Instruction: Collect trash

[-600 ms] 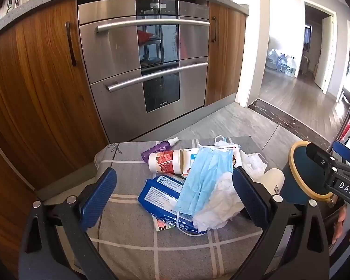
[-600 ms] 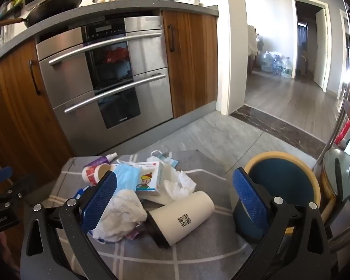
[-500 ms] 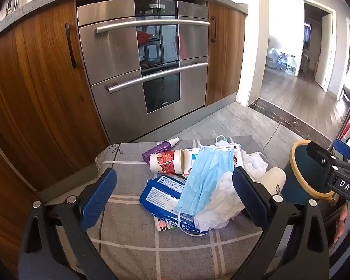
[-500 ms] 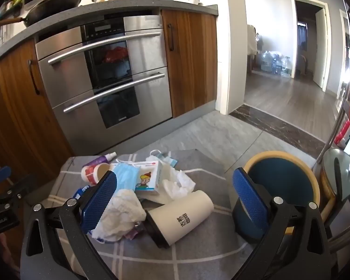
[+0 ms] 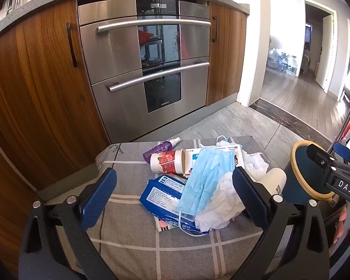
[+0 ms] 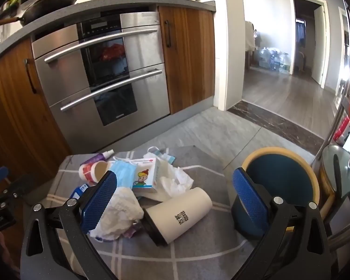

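Grey checked cloth (image 5: pixel 133 252) carries the trash pile in the left wrist view: a blue face mask (image 5: pixel 207 182) draped over a blue wipes pack (image 5: pixel 161 191), crumpled tissue (image 5: pixel 221 210) beside it. The left gripper (image 5: pixel 175 196) hangs above with jaws wide apart, holding nothing. From the right wrist view, the right gripper (image 6: pixel 175 196) is likewise spread and empty over a white tumbler (image 6: pixel 182 214) lying on its side, near a blue bin (image 6: pixel 284 182).

Both wrist cams tilt down, close; share trash pile (image 5: pixel 198 182) on cloth (image 6: pixel 198 252), oven behind.
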`<state>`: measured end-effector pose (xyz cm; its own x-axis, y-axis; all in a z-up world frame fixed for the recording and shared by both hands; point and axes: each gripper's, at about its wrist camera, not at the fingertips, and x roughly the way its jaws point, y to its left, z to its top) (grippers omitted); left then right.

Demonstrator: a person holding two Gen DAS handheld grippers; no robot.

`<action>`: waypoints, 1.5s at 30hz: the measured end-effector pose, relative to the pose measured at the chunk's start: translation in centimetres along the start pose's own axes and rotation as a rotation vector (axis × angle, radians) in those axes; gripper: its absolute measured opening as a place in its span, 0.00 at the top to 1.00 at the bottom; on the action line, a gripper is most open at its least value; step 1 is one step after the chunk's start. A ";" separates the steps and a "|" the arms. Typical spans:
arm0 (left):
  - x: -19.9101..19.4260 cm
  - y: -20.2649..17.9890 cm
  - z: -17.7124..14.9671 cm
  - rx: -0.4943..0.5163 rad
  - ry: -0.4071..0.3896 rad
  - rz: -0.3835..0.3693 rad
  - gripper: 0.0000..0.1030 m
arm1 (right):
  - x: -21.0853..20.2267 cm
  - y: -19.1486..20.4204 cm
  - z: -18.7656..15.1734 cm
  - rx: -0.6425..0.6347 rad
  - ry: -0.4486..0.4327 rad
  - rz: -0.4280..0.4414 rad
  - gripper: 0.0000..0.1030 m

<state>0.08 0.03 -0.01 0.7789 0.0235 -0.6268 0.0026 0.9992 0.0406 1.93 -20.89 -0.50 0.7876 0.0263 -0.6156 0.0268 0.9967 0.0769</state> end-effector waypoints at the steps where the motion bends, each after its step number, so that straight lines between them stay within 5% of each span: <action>1: 0.0 0.0 0.0 0.000 0.001 0.000 0.05 | 0.0 0.0 0.0 0.000 0.001 0.000 0.04; 45: 0.1 0.1 -0.1 -0.005 0.010 0.001 0.05 | 0.2 -0.6 -0.1 0.018 0.015 -0.012 0.04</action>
<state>0.13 0.18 -0.16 0.7728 0.0252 -0.6342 -0.0018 0.9993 0.0375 2.00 -21.50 -0.73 0.7781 0.0160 -0.6279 0.0468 0.9954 0.0833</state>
